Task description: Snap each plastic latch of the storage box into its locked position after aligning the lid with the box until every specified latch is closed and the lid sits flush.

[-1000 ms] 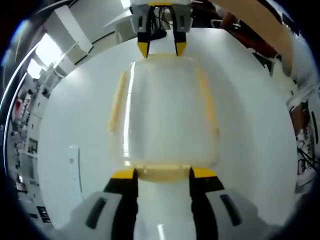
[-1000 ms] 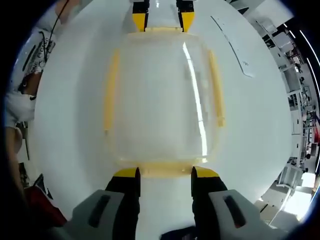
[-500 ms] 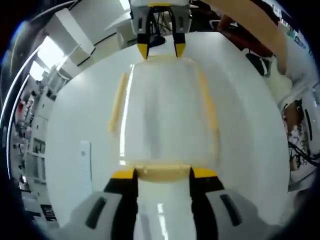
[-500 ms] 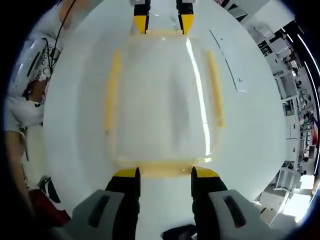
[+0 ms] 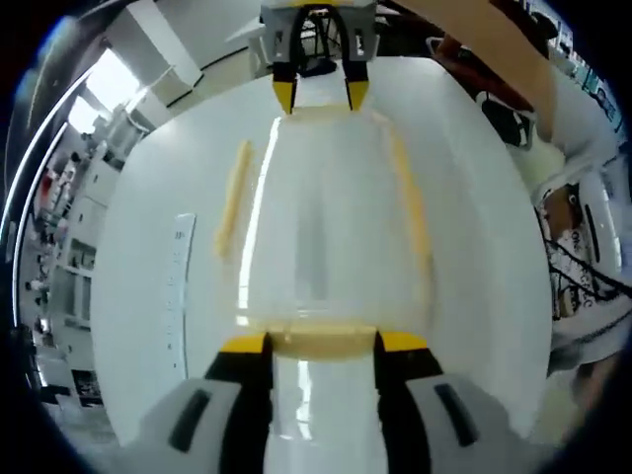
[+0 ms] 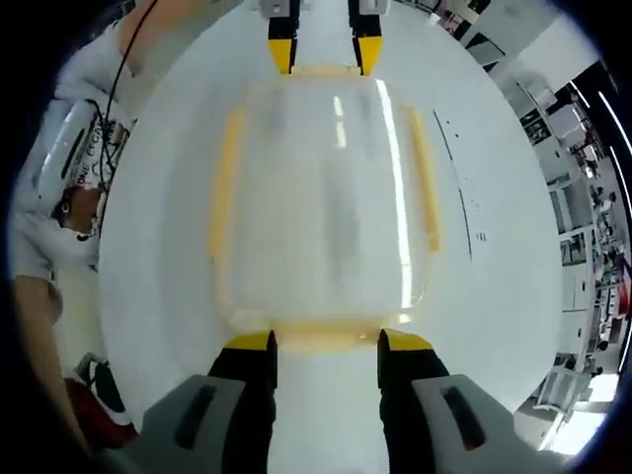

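The clear storage box [image 5: 326,237] lies on the white table [image 5: 148,247], lid on. The left tool [image 5: 321,343] and right tool [image 6: 321,341] sit at opposite short ends, jaws apart, each astride a yellow end latch [image 6: 321,334]. Next, each latch probably needs pressing until it snaps

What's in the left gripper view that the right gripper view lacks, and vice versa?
Left gripper view: a bright window at upper left. Right gripper view: a red item at lower left. Both: the clear-lidded storage box with yellow latches on the white table, the left claw and right claw at opposite end latches, a ruler-like strip, and a person's white shirt.
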### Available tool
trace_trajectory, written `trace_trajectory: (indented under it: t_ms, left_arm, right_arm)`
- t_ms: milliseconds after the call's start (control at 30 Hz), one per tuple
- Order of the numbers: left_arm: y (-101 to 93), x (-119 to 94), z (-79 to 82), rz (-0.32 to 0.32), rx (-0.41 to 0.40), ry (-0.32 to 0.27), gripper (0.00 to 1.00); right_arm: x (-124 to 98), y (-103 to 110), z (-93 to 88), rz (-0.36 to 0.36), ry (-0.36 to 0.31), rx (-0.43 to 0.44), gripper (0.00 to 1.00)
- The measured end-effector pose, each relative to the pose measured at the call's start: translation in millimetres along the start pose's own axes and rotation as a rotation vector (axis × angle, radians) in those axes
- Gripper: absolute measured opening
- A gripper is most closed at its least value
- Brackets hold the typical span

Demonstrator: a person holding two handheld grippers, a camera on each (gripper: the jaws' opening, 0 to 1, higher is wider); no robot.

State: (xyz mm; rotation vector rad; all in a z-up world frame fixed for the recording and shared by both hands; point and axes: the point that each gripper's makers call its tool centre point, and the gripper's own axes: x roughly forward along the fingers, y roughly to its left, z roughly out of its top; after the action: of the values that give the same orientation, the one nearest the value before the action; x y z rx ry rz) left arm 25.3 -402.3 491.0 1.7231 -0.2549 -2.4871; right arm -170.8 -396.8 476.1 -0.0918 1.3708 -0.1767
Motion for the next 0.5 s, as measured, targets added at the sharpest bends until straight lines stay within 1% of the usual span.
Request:
trace_trajectory:
  t_ms: [33,67,100,233,400,433,500]
  left_arm:
    - [-0.1,-1.8,-4.1,0.001,-0.003,0.001,0.39]
    - [0.1,-5.6,-12.3,0.004,-0.011,0.003,0.39]
    - [0.2,-7.8,-16.1,0.006,-0.015,0.002,0.39]
    - [1.7,-18.2,-41.1,0.013,-0.039,0.005,0.39]
    - [3.7,-27.6,-70.3,0.012,-0.060,0.014,0.39]
    - [4.2,-29.6,-78.0,0.012,-0.066,0.015,0.39]
    - [5.2,-32.2,-88.6,0.016,-0.072,0.016,0.39]
  right_arm:
    - [1.4,-0.8,6.8,0.004,-0.002,-0.005,0.39]
    - [2.8,-1.5,13.1,0.007,-0.006,-0.011,0.39]
    - [3.6,-2.1,17.2,0.008,-0.008,-0.013,0.39]
    - [9.8,-6.5,45.2,0.017,-0.029,-0.036,0.39]
    - [19.4,-11.2,79.6,0.027,-0.035,-0.061,0.40]
    - [20.6,-11.3,83.6,0.028,-0.036,-0.064,0.40]
    - [24.2,-12.6,93.8,0.032,-0.043,-0.070,0.40]
